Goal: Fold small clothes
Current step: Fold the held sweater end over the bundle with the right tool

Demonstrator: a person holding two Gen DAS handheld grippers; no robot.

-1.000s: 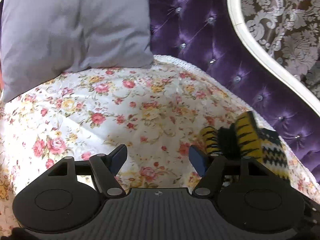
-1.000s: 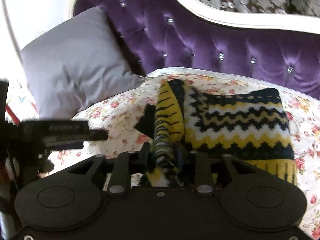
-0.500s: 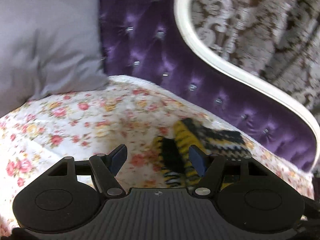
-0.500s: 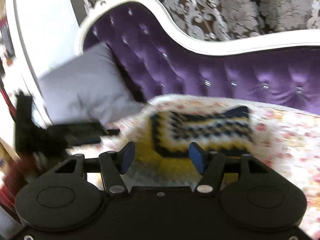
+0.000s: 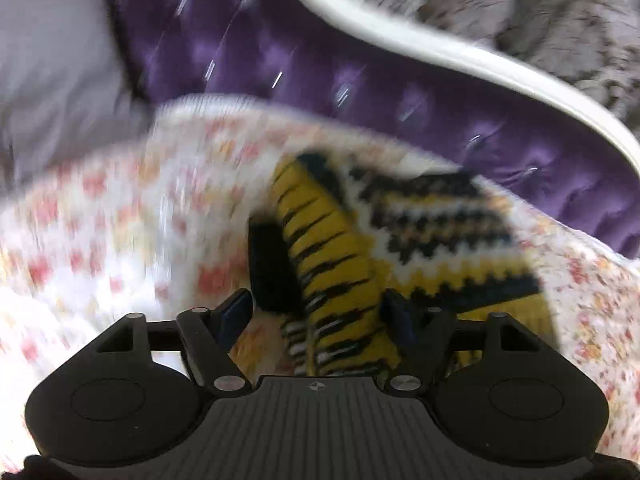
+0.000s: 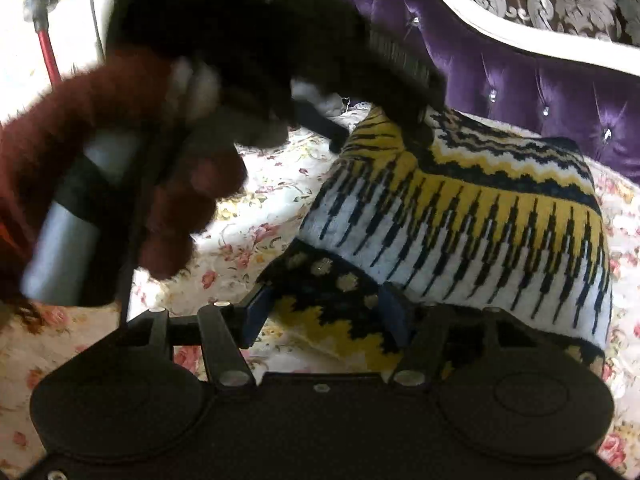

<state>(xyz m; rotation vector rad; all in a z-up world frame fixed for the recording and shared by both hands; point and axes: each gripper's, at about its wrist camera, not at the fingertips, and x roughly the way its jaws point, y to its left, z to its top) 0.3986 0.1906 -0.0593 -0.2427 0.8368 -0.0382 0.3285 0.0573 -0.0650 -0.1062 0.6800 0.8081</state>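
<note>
Left wrist view, blurred: the left gripper has swung right since a second ago, so the sweater on the flowered bedspread now lies between its opening, spread jaws.

Right wrist view: the right gripper, earlier pinching the folded knit, stands spread over the sweater's dark edge; a hand in a maroon sleeve now fills the left

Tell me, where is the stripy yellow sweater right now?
The sweater lies on the flowery blanket, right of centre in both views, just below the purple headboard.
</note>
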